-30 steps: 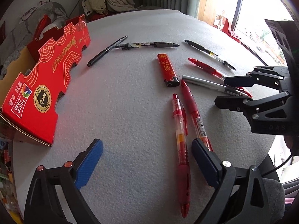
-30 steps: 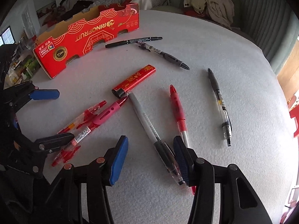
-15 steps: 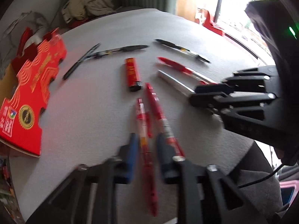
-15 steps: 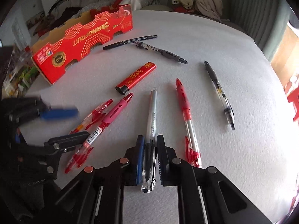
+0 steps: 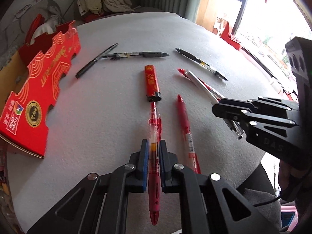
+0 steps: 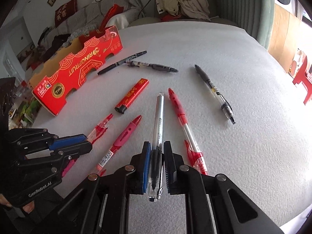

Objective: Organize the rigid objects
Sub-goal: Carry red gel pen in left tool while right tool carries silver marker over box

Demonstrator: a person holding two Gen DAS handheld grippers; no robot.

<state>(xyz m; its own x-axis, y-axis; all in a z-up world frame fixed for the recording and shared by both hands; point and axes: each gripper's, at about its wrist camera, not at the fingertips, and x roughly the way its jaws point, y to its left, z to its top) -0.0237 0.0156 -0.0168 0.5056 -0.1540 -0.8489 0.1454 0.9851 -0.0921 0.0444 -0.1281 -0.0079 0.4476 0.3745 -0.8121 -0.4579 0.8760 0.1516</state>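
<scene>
Blue pads of the left gripper [image 5: 154, 152] are clamped on a clear red pen [image 5: 154, 136], gripping it mid-barrel; its tip reaches forward almost to the black end of the lighter [image 5: 152, 82], its red grip end pokes back between the black arms. Over on the other side, the right gripper [image 6: 157, 152] is closed on a silver pen [image 6: 159, 124], squeezing the dark grip section, the silver barrel pointing away over the worktop [image 6: 224, 44] and the clear cap end hanging back toward the camera. From the left wrist view that pen looks raised at an angle over another red pen; whether its far tip touches the worktop, I cannot tell.

Just right of the left gripper lies a pink-grip red pen [image 5: 186, 130], flat on the white worktop. In the right wrist view a red-and-clear pen [image 6: 185, 130] lies just right of the silver one, and farther right a black pen [image 6: 214, 91] lies on its own. Beyond the lighter, a thin black marker [image 6: 121, 63] and a grey-grip pen [image 6: 154, 66] meet end to end. At the far left stands the red box [image 6: 78, 72], open-topped, well apart from both grippers. Behind the worktop, a heap of clothes [image 6: 181, 0].
</scene>
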